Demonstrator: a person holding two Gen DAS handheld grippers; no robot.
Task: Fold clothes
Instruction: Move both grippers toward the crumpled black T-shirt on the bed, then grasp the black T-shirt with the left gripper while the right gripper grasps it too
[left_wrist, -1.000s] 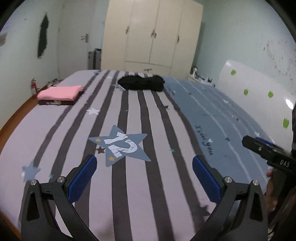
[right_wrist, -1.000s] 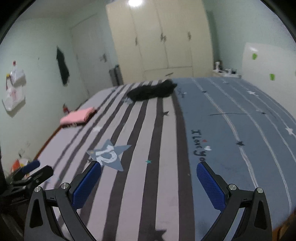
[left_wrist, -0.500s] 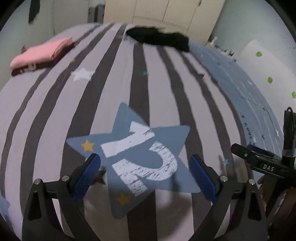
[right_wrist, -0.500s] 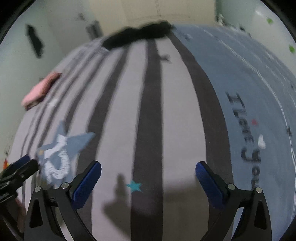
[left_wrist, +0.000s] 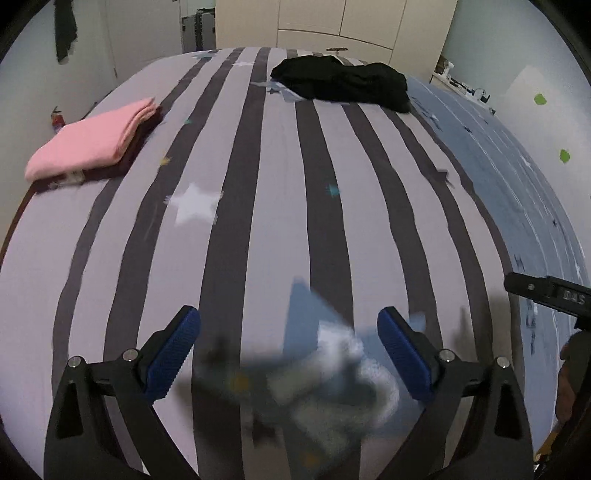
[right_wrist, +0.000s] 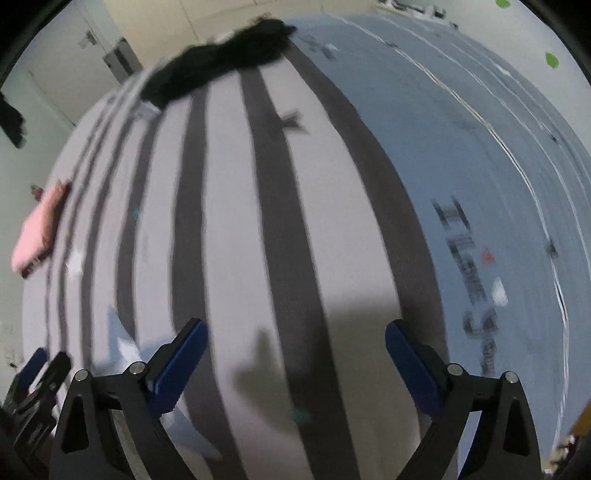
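A crumpled black garment (left_wrist: 343, 83) lies at the far end of the striped bed (left_wrist: 273, 206); it also shows in the right wrist view (right_wrist: 221, 62). A folded pink garment (left_wrist: 92, 142) rests on a dark one at the bed's left edge, also seen in the right wrist view (right_wrist: 35, 230). My left gripper (left_wrist: 289, 345) is open and empty, low over the bed above the blurred blue star print. My right gripper (right_wrist: 295, 354) is open and empty over the striped sheet. Both are far from the black garment.
A cream wardrobe (left_wrist: 332, 22) stands behind the bed. A white headboard with green dots (left_wrist: 546, 122) lines the right side. The right gripper's body (left_wrist: 550, 291) shows at the left view's right edge. A dark cloth hangs on the left wall (left_wrist: 64, 27).
Both grippers have dropped lower and moved forward over the bed toward the black garment. The star print has slid under the left gripper. Both jaws stay open.
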